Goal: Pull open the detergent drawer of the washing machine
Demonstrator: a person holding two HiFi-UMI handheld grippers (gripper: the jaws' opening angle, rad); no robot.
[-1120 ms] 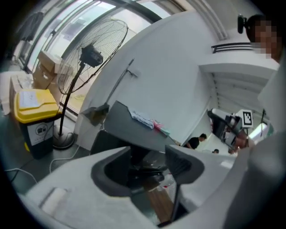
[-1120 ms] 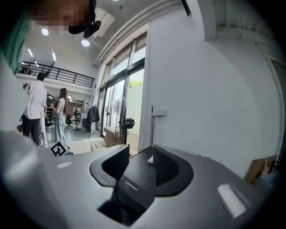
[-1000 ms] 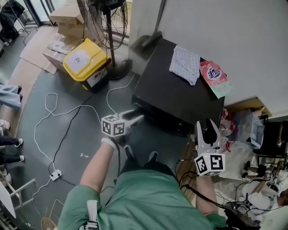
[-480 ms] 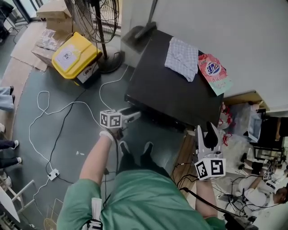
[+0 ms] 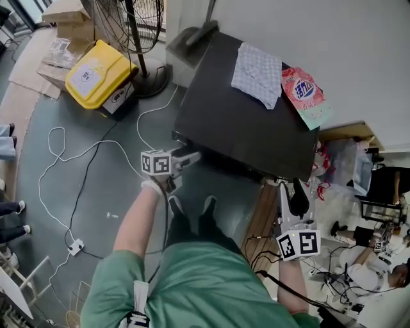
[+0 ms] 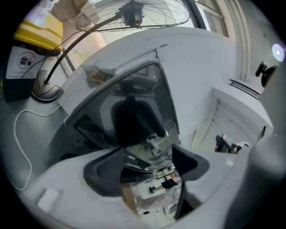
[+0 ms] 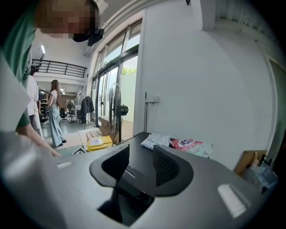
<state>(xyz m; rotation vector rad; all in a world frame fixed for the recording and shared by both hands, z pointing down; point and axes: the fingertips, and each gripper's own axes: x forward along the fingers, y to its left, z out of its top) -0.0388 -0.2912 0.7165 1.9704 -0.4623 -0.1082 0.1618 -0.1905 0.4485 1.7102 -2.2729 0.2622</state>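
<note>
seen from above, the left gripper (image 5: 191,156) meets the black washing machine (image 5: 243,125) at its front left corner, jaws apart around what seems the detergent drawer (image 5: 206,157) edge. the right gripper (image 5: 292,196) hangs unclenched and empty beside the front right corner.

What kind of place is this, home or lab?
Likely a lab or workshop test space, not a home: the washing machine stands on open grey floor among loose white cables, with a pedestal fan and cardboard boxes nearby.
</note>
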